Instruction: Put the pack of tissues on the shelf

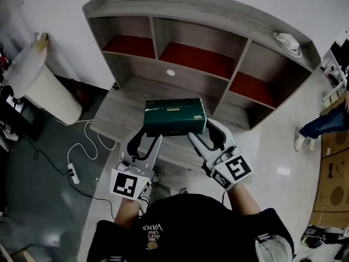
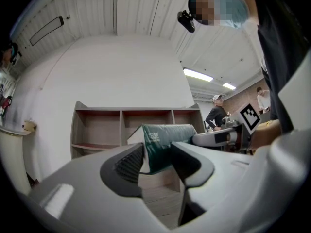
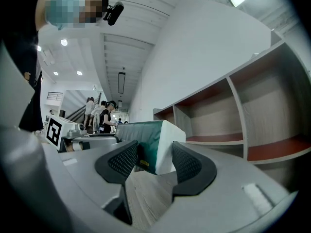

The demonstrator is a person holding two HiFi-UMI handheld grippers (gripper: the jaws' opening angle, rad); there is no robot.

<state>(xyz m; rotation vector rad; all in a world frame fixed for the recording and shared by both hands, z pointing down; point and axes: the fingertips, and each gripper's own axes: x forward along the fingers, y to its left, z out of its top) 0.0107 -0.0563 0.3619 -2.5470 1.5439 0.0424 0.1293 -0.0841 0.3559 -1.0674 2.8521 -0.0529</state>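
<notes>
The pack of tissues [image 1: 174, 115] wears glossy green plastic film; the shelf [image 1: 191, 3] is matt grey wood-grain board, smooth-faced.

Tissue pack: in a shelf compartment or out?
Out. The tissue pack is held over the shelf ledge, ends gripped by the left gripper and right gripper.

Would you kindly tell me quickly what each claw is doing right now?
Left claw: closed on the pack of tissues, at its left end.
Right claw: closed on the same pack, at its right end.
</notes>
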